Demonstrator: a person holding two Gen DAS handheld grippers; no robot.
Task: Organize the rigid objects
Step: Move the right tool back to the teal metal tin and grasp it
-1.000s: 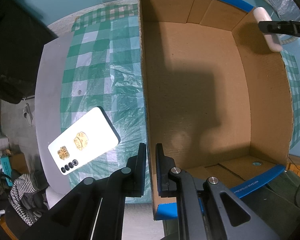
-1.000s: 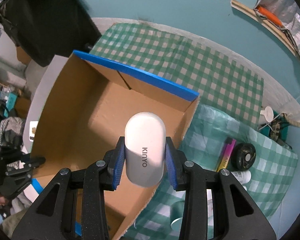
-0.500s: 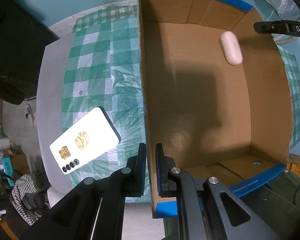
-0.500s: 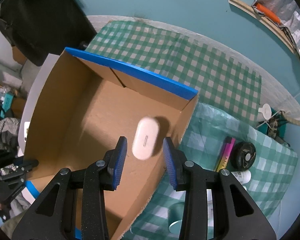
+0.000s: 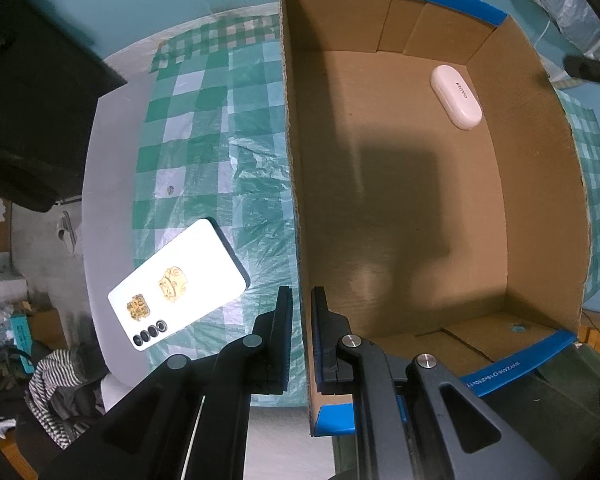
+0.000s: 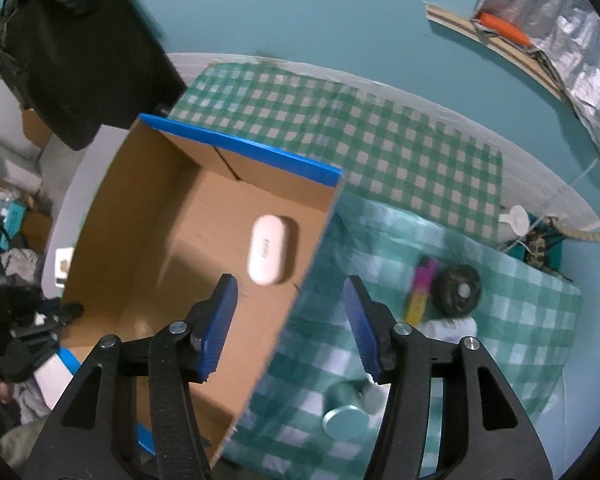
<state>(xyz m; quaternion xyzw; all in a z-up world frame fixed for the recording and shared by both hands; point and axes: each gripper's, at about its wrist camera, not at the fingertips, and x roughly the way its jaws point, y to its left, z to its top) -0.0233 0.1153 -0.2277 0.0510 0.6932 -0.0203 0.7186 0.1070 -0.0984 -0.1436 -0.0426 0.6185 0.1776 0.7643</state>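
Observation:
A white oval case [image 5: 456, 96] [image 6: 267, 250] lies flat on the floor of the open cardboard box [image 5: 420, 208] [image 6: 160, 240], near its far right corner. High above that corner my right gripper [image 6: 291, 280] hangs with its jaws opening and nothing between them; the box's right wall runs below the gap. My left gripper [image 5: 302, 290] points straight down and is shut on the box's left wall near the front corner. A white phone [image 5: 178, 282] lies face down on the checked cloth, left of the box.
Right of the box on the green checked cloth [image 6: 380, 152] lie a black round object [image 6: 458, 290], a pink and yellow stick [image 6: 422, 290], a teal cylinder [image 6: 346, 412] and a white item [image 6: 450, 330]. A large black object [image 5: 32, 120] stands at the far left.
The white case left my right gripper and dropped onto the box floor. The right jaws spread wider and the gripper rose and drew back. The left gripper stayed put.

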